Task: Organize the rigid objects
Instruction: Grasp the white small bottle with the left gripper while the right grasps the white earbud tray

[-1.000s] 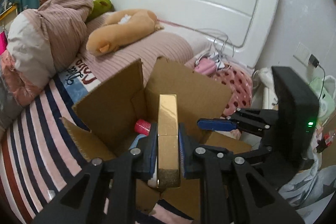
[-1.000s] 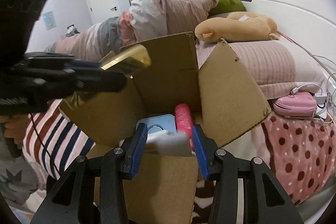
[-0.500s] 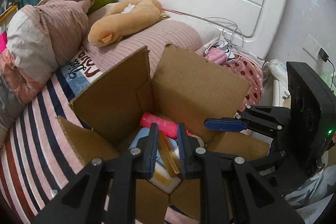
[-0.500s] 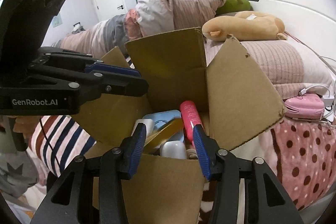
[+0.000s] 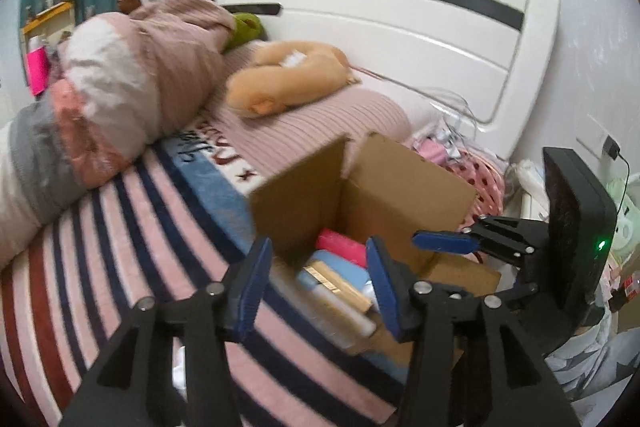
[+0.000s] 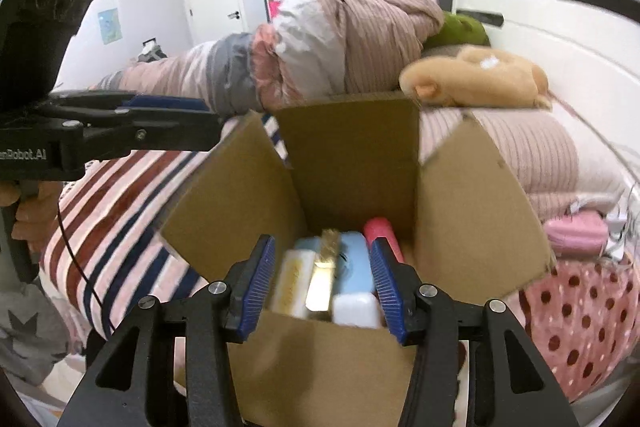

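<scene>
Between the spread fingers of the left gripper (image 5: 316, 283), nothing is held; seen through the gap, a slim gold rectangular box (image 5: 338, 285) lies flat inside the open brown cardboard carton (image 5: 404, 183), on top of a pale blue flat case (image 5: 320, 279). Beyond the right fingertip, a pink cylindrical tube (image 5: 340, 243) is seen against the far carton wall.

Between the parted fingers of the right gripper (image 6: 322, 281), likewise nothing is gripped. The same gold box (image 6: 324, 275) is framed there from its short end, wedged between a cream-white box (image 6: 290, 281) by the left finger and the blue case (image 6: 352, 261) by the right finger. A white block (image 6: 356, 307) sits nearest the fingertips; the pink tube (image 6: 384, 235) lies just past the right fingertip. The carton rests on a striped pink blanket (image 5: 120, 227).

Judgement: the gold box appears stiff, light and glossy, so it is likely to slip under a light pinch. A hold across its narrow long faces, near mid-length, is advised. Neighbouring items are packed close, so little finger clearance is expected. Blur in both views limits detail.
</scene>
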Demonstrator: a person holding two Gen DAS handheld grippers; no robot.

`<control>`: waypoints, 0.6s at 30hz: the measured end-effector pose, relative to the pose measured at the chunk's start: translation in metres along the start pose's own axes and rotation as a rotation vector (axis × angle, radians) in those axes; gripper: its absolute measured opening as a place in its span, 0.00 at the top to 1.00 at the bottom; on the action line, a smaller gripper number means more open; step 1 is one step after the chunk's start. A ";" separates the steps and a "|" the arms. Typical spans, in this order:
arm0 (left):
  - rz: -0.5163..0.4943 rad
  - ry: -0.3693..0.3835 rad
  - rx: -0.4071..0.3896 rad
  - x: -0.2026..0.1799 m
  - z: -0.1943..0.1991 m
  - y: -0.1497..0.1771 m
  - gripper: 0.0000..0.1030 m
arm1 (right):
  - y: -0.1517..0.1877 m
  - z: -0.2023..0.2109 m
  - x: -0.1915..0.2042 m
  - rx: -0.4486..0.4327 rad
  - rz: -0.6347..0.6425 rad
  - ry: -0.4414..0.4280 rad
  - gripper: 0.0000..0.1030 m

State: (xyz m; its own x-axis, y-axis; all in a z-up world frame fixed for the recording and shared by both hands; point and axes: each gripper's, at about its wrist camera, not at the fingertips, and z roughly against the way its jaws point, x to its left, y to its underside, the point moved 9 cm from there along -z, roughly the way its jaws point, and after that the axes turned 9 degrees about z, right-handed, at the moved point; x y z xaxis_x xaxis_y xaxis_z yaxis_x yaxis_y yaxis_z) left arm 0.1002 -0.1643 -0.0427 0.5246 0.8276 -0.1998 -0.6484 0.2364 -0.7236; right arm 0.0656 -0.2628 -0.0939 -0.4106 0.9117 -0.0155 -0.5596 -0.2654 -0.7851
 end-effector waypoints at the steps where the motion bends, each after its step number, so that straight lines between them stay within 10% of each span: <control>1: 0.009 -0.011 -0.012 0.009 0.008 0.001 0.54 | -0.008 0.002 0.009 -0.014 0.011 -0.007 0.56; 9: 0.125 -0.167 -0.088 0.109 0.059 0.035 0.46 | -0.048 -0.011 0.102 -0.061 0.127 -0.153 0.56; 18: 0.255 -0.297 -0.010 0.208 0.049 0.113 0.46 | -0.020 -0.091 0.192 0.136 0.201 -0.321 0.55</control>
State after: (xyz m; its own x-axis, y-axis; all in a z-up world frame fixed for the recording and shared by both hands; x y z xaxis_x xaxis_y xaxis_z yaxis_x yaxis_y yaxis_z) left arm 0.1092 0.0599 -0.1334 0.1644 0.9707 -0.1752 -0.7314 0.0008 -0.6819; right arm 0.0634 -0.0538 -0.1374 -0.7137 0.6986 0.0512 -0.5267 -0.4870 -0.6967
